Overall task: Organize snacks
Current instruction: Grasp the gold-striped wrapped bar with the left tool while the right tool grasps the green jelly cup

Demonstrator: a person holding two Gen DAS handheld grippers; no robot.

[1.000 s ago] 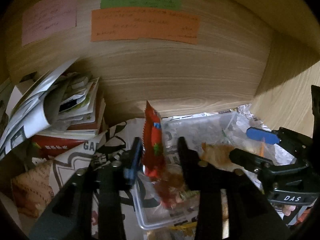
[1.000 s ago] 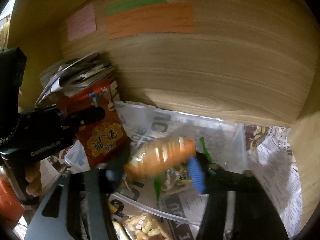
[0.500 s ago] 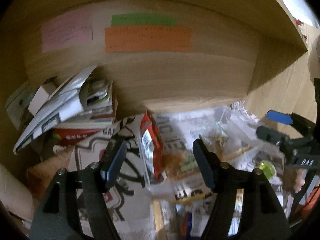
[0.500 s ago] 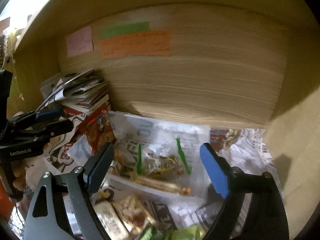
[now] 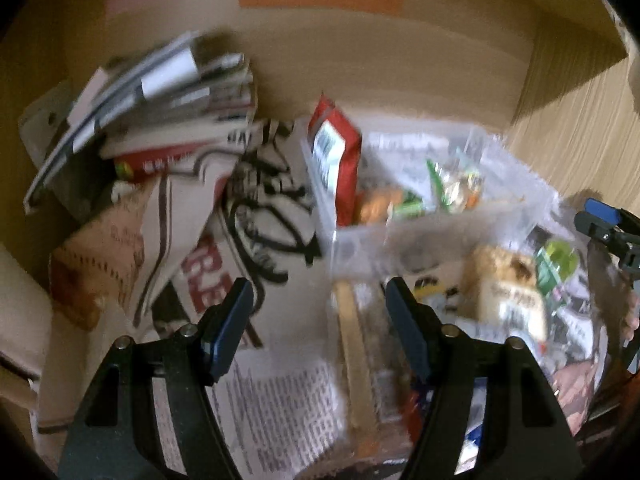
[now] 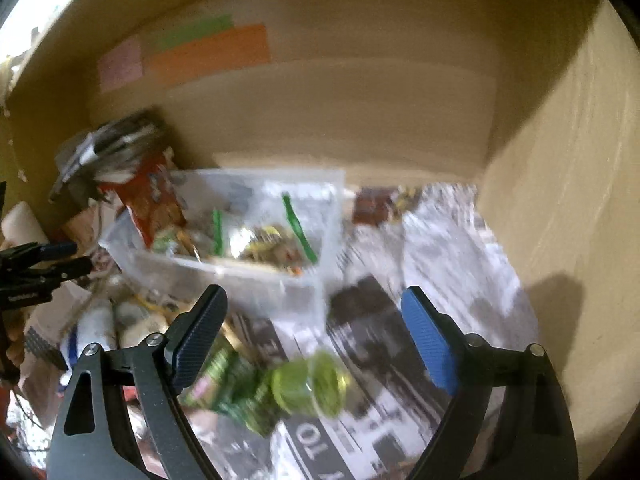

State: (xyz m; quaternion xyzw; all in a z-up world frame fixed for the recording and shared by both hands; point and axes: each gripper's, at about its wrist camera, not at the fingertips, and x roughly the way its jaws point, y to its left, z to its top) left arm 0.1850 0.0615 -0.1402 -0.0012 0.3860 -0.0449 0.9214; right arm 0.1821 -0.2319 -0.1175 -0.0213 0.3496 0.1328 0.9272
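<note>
A clear plastic box (image 5: 436, 236) (image 6: 256, 284) sits on newspaper inside a wooden alcove. A red snack packet (image 5: 336, 156) (image 6: 154, 204) leans upright at its left end, and small wrapped snacks (image 6: 264, 240) lie inside. My left gripper (image 5: 320, 312) is open and empty, short of the box. My right gripper (image 6: 316, 320) is open and empty, over a green wrapped snack (image 6: 308, 384) and green packets (image 6: 228, 388) on the newspaper. A tan snack bag (image 5: 508, 292) lies in front of the box. The right gripper's tips (image 5: 600, 220) show at the right edge of the left view.
A pile of papers and magazines (image 5: 156, 96) and a printed paper bag (image 5: 224, 240) stand at the left. Wooden walls (image 6: 560, 184) close the back and right. Coloured notes (image 6: 208, 56) are stuck on the back wall. More snacks (image 6: 120, 320) lie at the front left.
Both grippers opened and let go: the red packet and the orange snack now lie in the box. Both grippers have pulled back towards me and tilted down.
</note>
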